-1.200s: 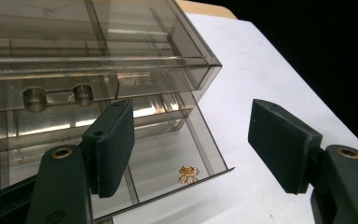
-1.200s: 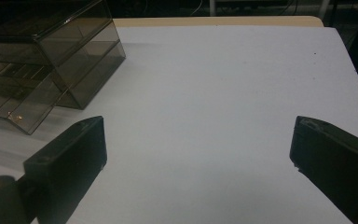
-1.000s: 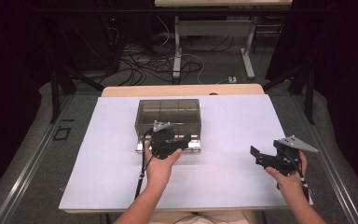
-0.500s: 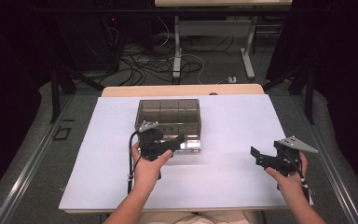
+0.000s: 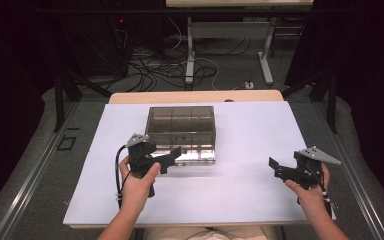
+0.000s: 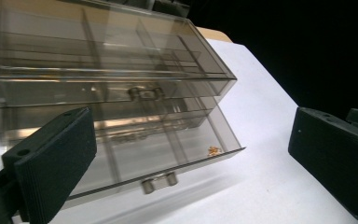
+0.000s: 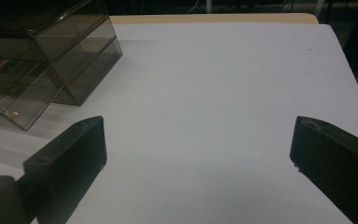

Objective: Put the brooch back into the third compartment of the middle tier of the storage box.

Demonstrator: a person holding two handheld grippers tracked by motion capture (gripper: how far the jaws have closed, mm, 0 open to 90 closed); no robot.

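A smoky clear drawer cabinet (image 5: pixel 180 122) stands at the middle of the white table (image 5: pixel 250 135). Its bottom drawer (image 5: pixel 196 155) is pulled out. A few small orange bits (image 6: pixel 213 150) lie in the drawer's front corner, and a metal handle (image 6: pixel 158 182) sits on its front. My left gripper (image 5: pixel 170 159) is open just left of the drawer front, touching nothing. In the left gripper view the drawer (image 6: pixel 168 149) lies between the wide jaws. My right gripper (image 5: pixel 275 168) hovers open over bare table at the right, holding nothing.
The cabinet's upper drawer (image 6: pixel 144 93) is shut. In the right gripper view the cabinet (image 7: pixel 51 42) is at the far left, with bare white table (image 7: pixel 214 70) ahead. Behind the table are a wooden edge (image 5: pixel 195 96), cables and desk legs on the floor.
My left gripper has drawn back leftward from the drawer front, towards the person. The drawer stays pulled out. The right gripper has not moved.
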